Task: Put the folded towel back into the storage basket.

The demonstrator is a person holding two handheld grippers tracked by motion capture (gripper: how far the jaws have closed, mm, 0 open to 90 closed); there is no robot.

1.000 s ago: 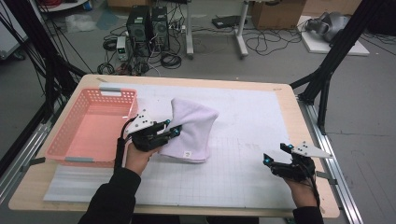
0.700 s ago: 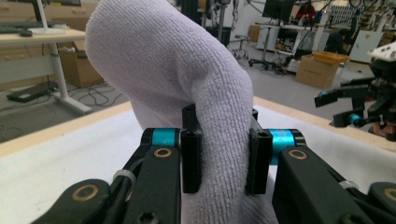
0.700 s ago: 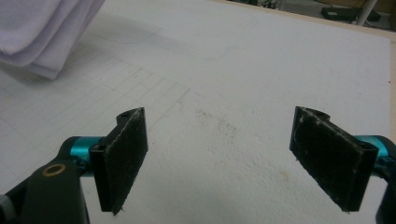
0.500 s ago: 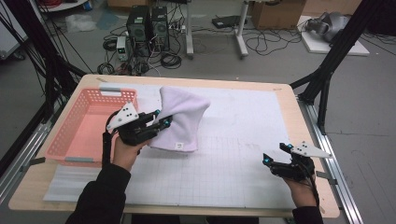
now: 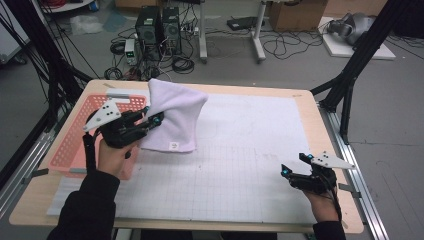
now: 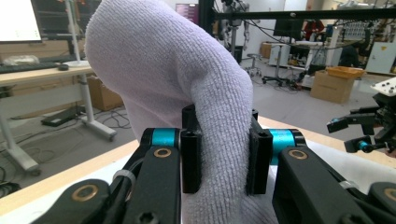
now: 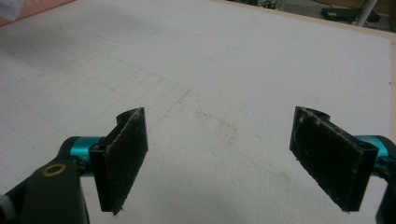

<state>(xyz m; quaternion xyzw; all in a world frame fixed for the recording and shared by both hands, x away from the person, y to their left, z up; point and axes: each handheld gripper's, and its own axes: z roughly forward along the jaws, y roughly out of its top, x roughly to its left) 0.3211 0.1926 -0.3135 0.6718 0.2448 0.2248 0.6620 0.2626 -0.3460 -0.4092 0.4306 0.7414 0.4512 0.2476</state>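
Near the worktop's far-left corner, your left gripper (image 5: 156, 120) is clamped on a white terry towel (image 5: 175, 117); the left gripper view shows its two flat black pads squeezing a thick fold of the looped, knit-like pile (image 6: 187, 84), which bulges into a rounded hump above them. Seen from above, the towel hangs as a soft folded sheet with a small label near its lower hem, partly over the near rim of a pink plastic lattice basket (image 5: 70, 150). At the near-right corner, your right gripper (image 5: 295, 166) rests with its jaws wide apart and nothing between them; its pads (image 7: 123, 158) are rectangular and rough-surfaced, poised over the white gridded mat (image 5: 240, 165).
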